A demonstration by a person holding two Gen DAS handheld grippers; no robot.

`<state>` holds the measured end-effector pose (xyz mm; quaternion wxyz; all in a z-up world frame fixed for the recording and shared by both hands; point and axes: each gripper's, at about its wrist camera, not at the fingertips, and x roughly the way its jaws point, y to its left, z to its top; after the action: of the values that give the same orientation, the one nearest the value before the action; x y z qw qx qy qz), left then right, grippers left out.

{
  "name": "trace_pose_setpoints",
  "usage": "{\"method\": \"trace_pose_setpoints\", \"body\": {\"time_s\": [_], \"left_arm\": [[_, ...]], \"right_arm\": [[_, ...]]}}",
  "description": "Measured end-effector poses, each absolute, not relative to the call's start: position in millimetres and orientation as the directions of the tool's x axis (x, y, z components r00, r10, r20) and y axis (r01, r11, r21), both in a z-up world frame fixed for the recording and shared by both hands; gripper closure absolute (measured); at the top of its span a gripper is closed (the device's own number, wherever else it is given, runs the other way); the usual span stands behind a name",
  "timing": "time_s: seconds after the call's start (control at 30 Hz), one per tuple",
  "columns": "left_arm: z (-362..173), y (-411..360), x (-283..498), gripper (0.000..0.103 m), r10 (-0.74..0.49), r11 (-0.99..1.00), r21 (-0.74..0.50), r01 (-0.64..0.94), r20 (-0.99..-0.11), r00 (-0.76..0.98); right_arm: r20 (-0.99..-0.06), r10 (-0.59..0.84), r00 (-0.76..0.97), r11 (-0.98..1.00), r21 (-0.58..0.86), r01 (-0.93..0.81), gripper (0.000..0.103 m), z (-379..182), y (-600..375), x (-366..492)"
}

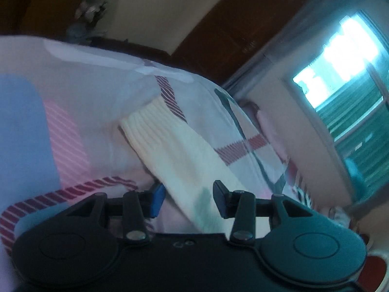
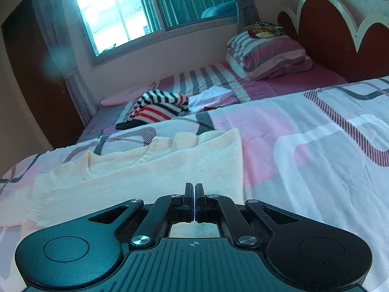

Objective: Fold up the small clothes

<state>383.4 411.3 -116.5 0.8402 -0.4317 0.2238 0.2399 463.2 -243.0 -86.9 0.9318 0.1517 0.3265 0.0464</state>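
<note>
Cream knit garment [image 2: 145, 168] lies spread on the patterned bedspread [image 2: 316, 131], in front of the right gripper [image 2: 193, 202]; its neckline faces away from that camera toward the window [image 2: 116, 7], and its near hem reaches under the fingers; long axis, as judged from the right wrist view, runs across the frame from lower left to upper right edge.

Left wrist view: one sleeve [image 1: 175, 150] of the garment, ribbed cuff pointing up-left in frame, long axis slanting from the cuff down to the left gripper [image 1: 188, 202]; jaws stand part open with the sleeve cloth lying between them; pads do not plainly press on it, so I read it as released, not grasped; view is blurred.

Right gripper: jaws clenched together, nothing between them; it hovers over the garment's near hem.

Risks, as judgement:
- left jaws may close on a single layer or on bedspread too; cause: soft cloth, blurred approach;
- sleeve may fold crooked; cause: its slant against the body;
- striped garment [image 2: 158, 108] further up the bed is well apart; little chance of snagging.
</note>
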Motion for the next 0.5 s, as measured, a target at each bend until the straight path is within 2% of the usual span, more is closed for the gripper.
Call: {"method": "trace_pose_setpoints", "body": {"time_s": [0.03,0.1,0.13,0.17,0.2,0.33,0.5], "left_arm": [[-115.7,412.5,384.3,0.062,0.213,0.509,-0.618,-0.599,-0.584,0.784],[-114.0,415.9,391.5,0.073,0.232,0.514,-0.595,-0.618,-0.597,0.768],[-113.8,417.4,394.9,0.090,0.240,0.519,-0.578,-0.630,-0.609,0.756],[-115.3,417.8,395.5,0.101,0.243,0.524,-0.560,-0.641,-0.623,0.743],[-116.7,415.3,393.8,0.101,0.245,0.531,-0.554,-0.642,-0.624,0.742],[-99.5,391.3,392.7,0.101,0.285,0.622,-0.504,-0.599,-0.567,0.773],[-66.0,311.8,414.5,0.101,0.196,0.826,-0.384,-0.412,-0.490,0.850]], "right_arm": [[-0.594,0.182,0.783,0.950,0.311,0.015,0.103,-87.2,-244.6,463.8],[-0.600,0.175,0.781,0.951,0.307,0.023,0.098,-88.9,-248.8,465.3],[-0.603,0.170,0.780,0.951,0.306,0.030,0.083,-89.8,-250.9,466.0],[-0.604,0.159,0.781,0.952,0.303,0.040,0.060,-90.5,-253.9,465.6],[-0.601,0.147,0.786,0.953,0.298,0.049,0.056,-90.1,-256.5,464.8],[-0.589,0.152,0.793,0.949,0.312,0.049,0.056,-87.9,-265.9,459.2],[-0.588,0.150,0.795,0.944,0.324,0.062,0.056,-88.1,-270.8,454.7]]}}
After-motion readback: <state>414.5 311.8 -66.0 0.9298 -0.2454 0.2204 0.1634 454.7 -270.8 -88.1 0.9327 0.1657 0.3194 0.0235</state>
